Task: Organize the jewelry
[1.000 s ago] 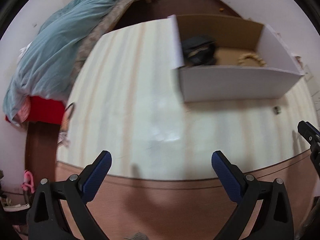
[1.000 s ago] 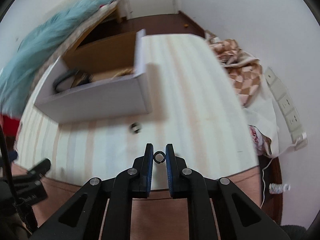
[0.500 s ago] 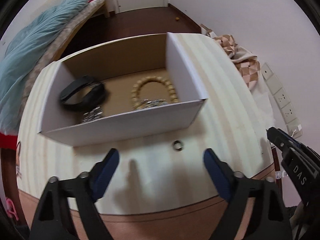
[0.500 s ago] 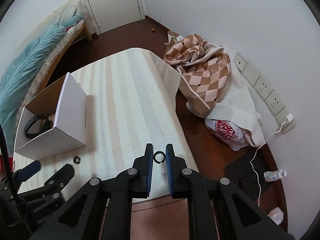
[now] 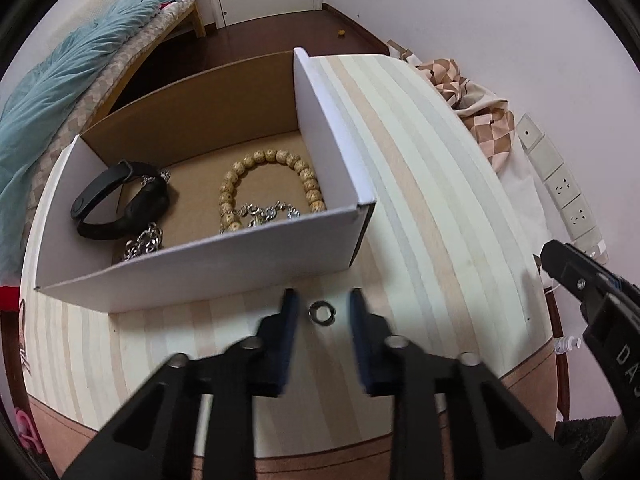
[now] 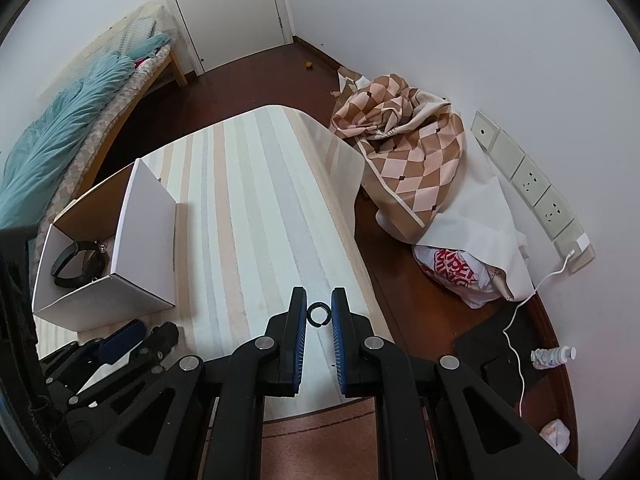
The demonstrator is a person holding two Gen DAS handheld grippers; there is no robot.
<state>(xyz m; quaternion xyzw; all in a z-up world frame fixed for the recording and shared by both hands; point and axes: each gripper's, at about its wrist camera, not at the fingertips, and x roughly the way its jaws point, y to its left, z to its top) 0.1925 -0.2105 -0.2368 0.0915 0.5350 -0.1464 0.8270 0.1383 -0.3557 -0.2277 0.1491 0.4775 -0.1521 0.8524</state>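
A white cardboard box [image 5: 224, 264] stands on the striped table [image 5: 420, 208]. It holds a black wristband [image 5: 116, 200], a wooden bead bracelet [image 5: 272, 176] and silver chains [image 5: 264, 212]. A dark ring [image 5: 322, 312] lies on the table in front of the box. My left gripper [image 5: 323, 308] is open, its fingers on either side of this ring. My right gripper [image 6: 319, 314] is shut on a second dark ring [image 6: 319, 315], held above the table's right front part. The box also shows in the right wrist view [image 6: 140, 256].
A checked cloth [image 6: 404, 160] and a plastic bag [image 6: 456, 272] lie on the floor right of the table. A bed with a teal blanket [image 6: 60, 148] stands at the left. The table's front edge is near both grippers.
My left gripper has moved down to the ring in front of the box and narrowed around it. My right gripper still holds its ring and has swung right, away from the box.
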